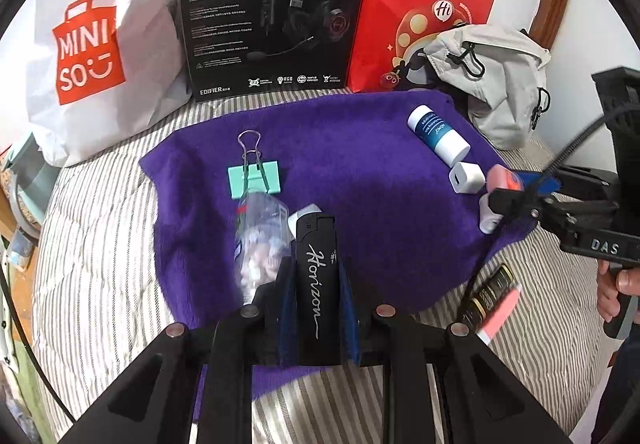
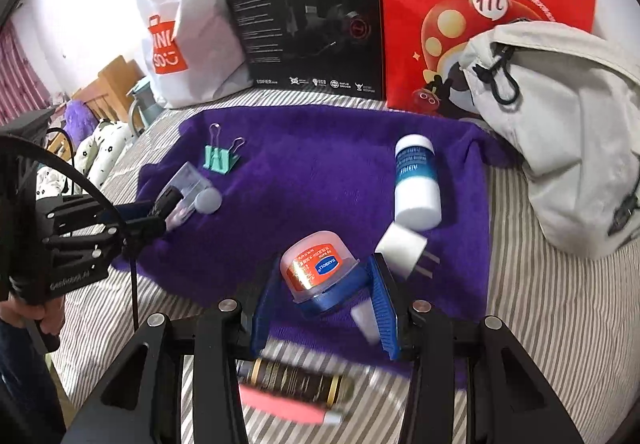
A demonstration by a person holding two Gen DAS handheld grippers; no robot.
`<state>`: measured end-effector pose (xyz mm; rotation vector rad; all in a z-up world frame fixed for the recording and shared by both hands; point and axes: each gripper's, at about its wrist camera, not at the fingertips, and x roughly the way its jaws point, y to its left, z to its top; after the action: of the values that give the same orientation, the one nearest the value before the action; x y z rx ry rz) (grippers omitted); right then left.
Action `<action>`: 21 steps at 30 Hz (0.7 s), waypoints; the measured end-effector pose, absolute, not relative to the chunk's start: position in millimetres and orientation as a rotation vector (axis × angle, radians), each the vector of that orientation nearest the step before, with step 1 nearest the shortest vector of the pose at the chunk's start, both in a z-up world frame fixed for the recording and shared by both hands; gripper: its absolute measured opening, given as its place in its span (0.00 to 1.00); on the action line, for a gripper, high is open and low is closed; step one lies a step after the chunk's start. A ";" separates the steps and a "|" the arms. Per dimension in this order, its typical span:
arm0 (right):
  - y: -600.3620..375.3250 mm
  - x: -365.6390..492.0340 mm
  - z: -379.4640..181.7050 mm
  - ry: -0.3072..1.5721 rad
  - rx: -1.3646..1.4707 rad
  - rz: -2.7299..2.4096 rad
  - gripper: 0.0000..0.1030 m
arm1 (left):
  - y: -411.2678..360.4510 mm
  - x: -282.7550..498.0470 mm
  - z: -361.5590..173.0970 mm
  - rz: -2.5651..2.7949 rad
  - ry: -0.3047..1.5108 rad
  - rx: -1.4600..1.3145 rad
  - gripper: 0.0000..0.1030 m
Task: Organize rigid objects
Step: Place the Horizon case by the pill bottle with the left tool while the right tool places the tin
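My left gripper (image 1: pixel 315 268) is shut on a black lighter (image 1: pixel 316 296) marked "Horizon", held upright over the near part of the purple towel (image 1: pixel 360 163). Just left of it lies a clear plastic box (image 1: pixel 262 240), with a green binder clip (image 1: pixel 254 173) beyond. My right gripper (image 2: pixel 324 286) is shut on a small pink jar with a blue lid (image 2: pixel 316 266), tilted, above the towel's (image 2: pixel 312 171) near edge. A white charger plug (image 2: pixel 402 250) and a white bottle with a blue label (image 2: pixel 416 179) lie just beyond it. A white tube (image 2: pixel 364 318) shows under the right finger.
A black-and-gold tube (image 2: pixel 296 380) and a pink stick (image 2: pixel 288 402) lie on the striped sheet (image 1: pixel 100 244) near me. At the back stand a white shopping bag (image 1: pixel 92 43), a black headset box (image 1: pixel 272 7) and a red bag (image 1: pixel 424 3). A grey backpack (image 2: pixel 560 147) lies right.
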<state>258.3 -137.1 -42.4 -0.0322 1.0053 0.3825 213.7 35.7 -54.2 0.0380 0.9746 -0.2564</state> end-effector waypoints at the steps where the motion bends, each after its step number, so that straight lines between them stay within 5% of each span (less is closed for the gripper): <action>1: -135.5 264.2 -45.6 1.011 -0.037 0.381 0.42 | 34.7 216.2 -55.4 -0.259 0.977 0.041 0.20; 21: -112.1 288.1 -89.6 1.081 -0.180 0.441 0.43 | 32.2 233.4 -68.2 -0.265 1.008 0.050 0.20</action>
<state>288.1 -112.1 -89.6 -0.1797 1.0805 0.4408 233.4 32.2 -68.2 0.0505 1.0079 -0.2653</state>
